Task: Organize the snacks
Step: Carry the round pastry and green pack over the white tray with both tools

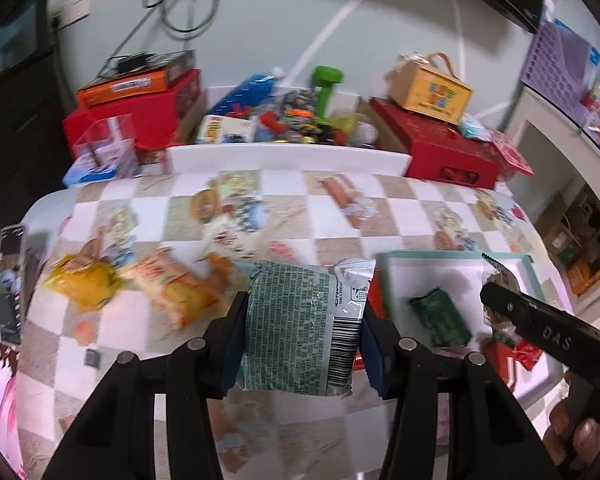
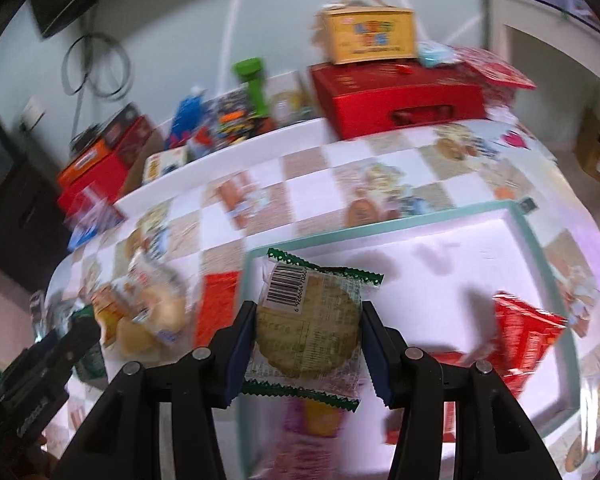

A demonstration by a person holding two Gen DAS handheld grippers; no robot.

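A: The jaws first, on the left wrist view. How do they stand?

B: The left gripper [image 1: 304,328] is clamped on a green-printed snack packet [image 1: 300,324], pads pressed to both its sides, barcode edge toward the right jaw. The packet is lifted clear of the checked tablecloth [image 1: 284,196].

A: What lies around those jaws?

B: Left of them and a little ahead, a yellow packet [image 1: 82,280] and an orange-and-cream packet [image 1: 176,284] lie loose on the cloth. Right of them sits the teal-rimmed tray [image 1: 452,255], with a small dark green packet [image 1: 440,316] in it. The right gripper [image 1: 500,300] reaches over that tray.

A: And the right wrist view?

B: The right gripper is closed on a round biscuit in a clear green-edged wrapper [image 2: 308,328], held over the tray's near left part. Right of the jaws a red packet [image 2: 524,340] lies in the tray. Left of the jaws, outside the rim, a red packet [image 2: 216,304] and a bag of pale round snacks [image 2: 152,312] are on the cloth. The picture is blurred.

A: How far along, then?

B: I judge it partway. A few snacks are in the tray, two are in the grippers, and at least four wait on the cloth.
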